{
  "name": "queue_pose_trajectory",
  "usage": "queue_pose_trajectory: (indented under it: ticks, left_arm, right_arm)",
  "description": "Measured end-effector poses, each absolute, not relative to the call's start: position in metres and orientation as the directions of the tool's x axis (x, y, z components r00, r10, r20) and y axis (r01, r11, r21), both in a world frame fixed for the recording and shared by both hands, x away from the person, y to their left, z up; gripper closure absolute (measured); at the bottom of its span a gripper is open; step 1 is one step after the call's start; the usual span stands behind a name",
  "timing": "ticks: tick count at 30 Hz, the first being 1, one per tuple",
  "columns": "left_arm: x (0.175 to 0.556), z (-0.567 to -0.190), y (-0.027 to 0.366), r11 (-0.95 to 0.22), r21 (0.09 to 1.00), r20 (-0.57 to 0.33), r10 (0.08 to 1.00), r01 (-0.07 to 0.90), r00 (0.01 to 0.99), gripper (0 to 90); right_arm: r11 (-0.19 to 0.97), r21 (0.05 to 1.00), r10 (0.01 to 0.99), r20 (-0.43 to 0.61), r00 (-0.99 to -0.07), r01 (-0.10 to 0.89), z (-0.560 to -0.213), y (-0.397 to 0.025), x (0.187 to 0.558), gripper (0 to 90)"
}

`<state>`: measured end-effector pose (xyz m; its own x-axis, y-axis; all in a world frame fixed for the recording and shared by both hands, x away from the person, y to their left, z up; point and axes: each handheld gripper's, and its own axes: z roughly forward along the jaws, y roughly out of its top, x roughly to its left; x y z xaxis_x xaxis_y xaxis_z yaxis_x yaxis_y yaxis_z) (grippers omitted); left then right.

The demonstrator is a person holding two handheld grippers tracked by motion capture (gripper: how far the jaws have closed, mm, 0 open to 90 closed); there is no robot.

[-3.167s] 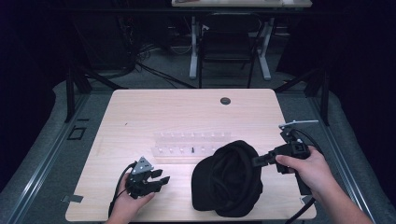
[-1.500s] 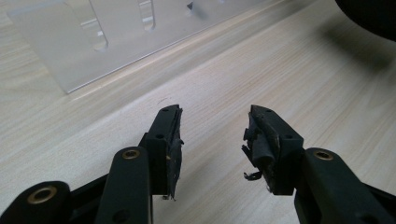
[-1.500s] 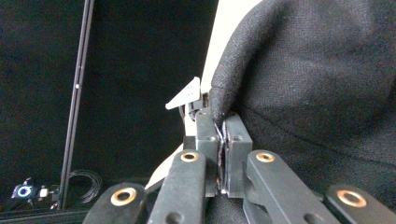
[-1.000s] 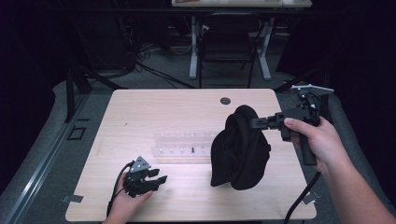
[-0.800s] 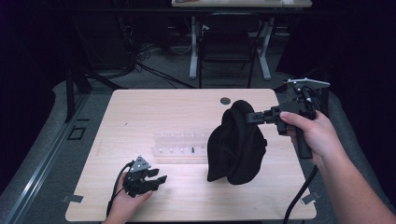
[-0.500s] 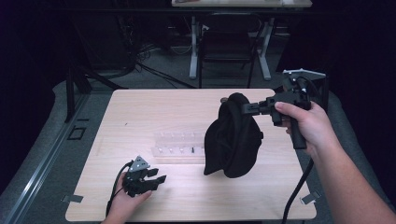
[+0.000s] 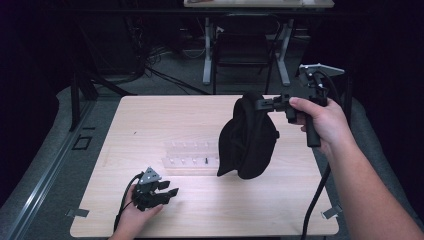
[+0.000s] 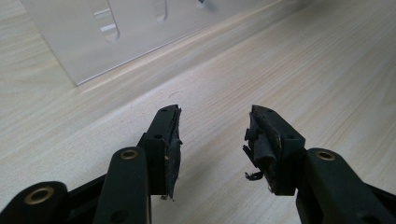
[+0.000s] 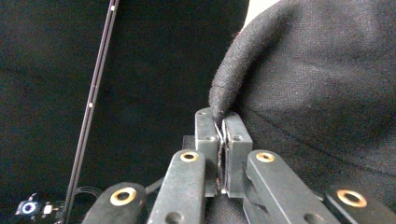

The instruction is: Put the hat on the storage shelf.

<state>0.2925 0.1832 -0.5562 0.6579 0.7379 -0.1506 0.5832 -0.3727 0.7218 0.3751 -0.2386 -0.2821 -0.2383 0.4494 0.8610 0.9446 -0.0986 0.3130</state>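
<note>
R gripper (image 7: 261, 104): my jaws are clamped tight on the edge of the black hat (image 7: 248, 137); I've raised it since 3.2 s ago, when it lay flat on the table (image 7: 150, 125).
Hat: now hangs off the tabletop, over the R half, just beside the clear rack (image 7: 192, 156).
L gripper (image 7: 167, 191): same spot near front-L edge, jaws apart, nothing in them.
Writing: none I can read.

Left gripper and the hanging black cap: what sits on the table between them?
In the high view, the clear plastic rack lies between the left gripper and the black cap, with bare wood around it. The left gripper view shows its edge just ahead of the open jaws.
</note>
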Motion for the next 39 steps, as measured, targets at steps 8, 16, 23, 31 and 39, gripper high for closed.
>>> queue_pose_trajectory:
  ticks: [8,16,23,31,39]
  left_arm:
    - [0.293,-0.558,0.182,-0.379,0.72,-0.146,0.737,0.582,0.66,53.5]
    - [0.293,-0.557,0.183,-0.379,0.72,-0.147,0.735,0.581,0.661,53.5]
    - [0.294,-0.558,0.182,-0.383,0.719,-0.145,0.733,0.579,0.665,53.5]
    - [0.294,-0.557,0.182,-0.386,0.716,-0.145,0.733,0.582,0.665,53.5]
    - [0.294,-0.556,0.181,-0.378,0.725,-0.145,0.733,0.576,0.665,53.5]
  right_arm:
    - [-0.111,0.318,0.45,0.861,-0.237,0.942,-0.283,-0.229,0.39,87.5]
    - [-0.115,0.312,0.454,0.861,-0.23,0.943,-0.291,-0.217,0.405,87.6]
    - [-0.115,0.313,0.454,0.861,-0.231,0.943,-0.296,-0.211,0.414,87.6]
    - [-0.119,0.313,0.453,0.861,-0.229,0.942,-0.303,-0.203,0.423,87.5]
    - [-0.128,0.298,0.445,0.87,-0.214,0.946,-0.312,-0.2,0.427,87.5]
